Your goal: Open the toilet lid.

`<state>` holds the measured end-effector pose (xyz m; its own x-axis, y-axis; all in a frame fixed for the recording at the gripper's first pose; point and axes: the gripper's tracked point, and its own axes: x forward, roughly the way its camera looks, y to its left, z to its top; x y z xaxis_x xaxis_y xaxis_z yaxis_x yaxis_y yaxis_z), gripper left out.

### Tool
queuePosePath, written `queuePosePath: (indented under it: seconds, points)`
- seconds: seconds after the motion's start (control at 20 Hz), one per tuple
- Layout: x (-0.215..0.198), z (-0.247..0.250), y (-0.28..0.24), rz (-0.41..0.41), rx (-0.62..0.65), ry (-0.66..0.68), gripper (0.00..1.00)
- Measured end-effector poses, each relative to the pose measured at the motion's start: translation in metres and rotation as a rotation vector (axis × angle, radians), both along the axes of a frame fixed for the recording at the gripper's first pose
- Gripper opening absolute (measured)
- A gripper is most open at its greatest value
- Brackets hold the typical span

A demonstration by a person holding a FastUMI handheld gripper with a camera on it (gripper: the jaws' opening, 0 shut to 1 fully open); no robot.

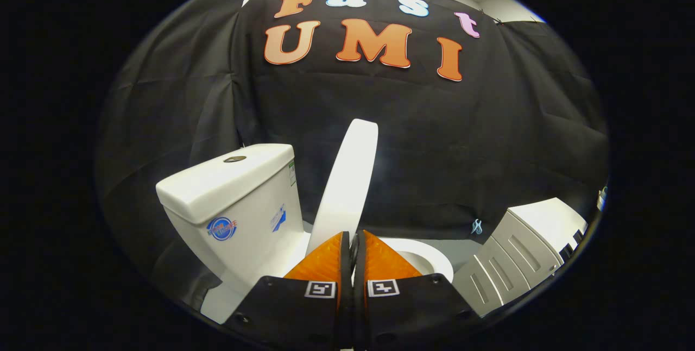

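The white toilet lid [350, 177] stands raised, nearly upright, and I see it edge-on between the tank [239, 199] and the seat ring [431, 257]. It leans slightly away from the tank's side. My gripper [353, 238] is just below the lid's lower end. Its two fingers are pressed together with only a thin dark slit between them and nothing visibly held. The fingertips sit right in front of the lid's base, and they hide where the lid meets the seat.
The tank has a round flush button [234, 159] on top and stickers on its side. A white cabinet with panelled drawers [521, 253] stands to the right of the bowl. Black cloth walls close the booth behind.
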<state>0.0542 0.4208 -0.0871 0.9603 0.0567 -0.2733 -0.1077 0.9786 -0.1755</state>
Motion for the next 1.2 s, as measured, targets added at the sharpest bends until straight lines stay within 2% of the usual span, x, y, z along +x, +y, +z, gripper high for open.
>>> queuePosePath:
  seconds: [0.25,0.45,0.85,1.0,1.2]
  points:
    - [-0.002,0.003,0.043,0.049,-0.049,-0.031,0.08]
    - [-0.002,0.001,0.069,0.061,-0.035,-0.045,0.08]
    - [-0.007,-0.007,0.125,0.137,-0.066,-0.053,0.08]
    - [-0.007,-0.012,0.142,0.152,-0.113,-0.065,0.08]
    - [-0.008,-0.013,0.146,0.125,-0.185,-0.096,0.08]
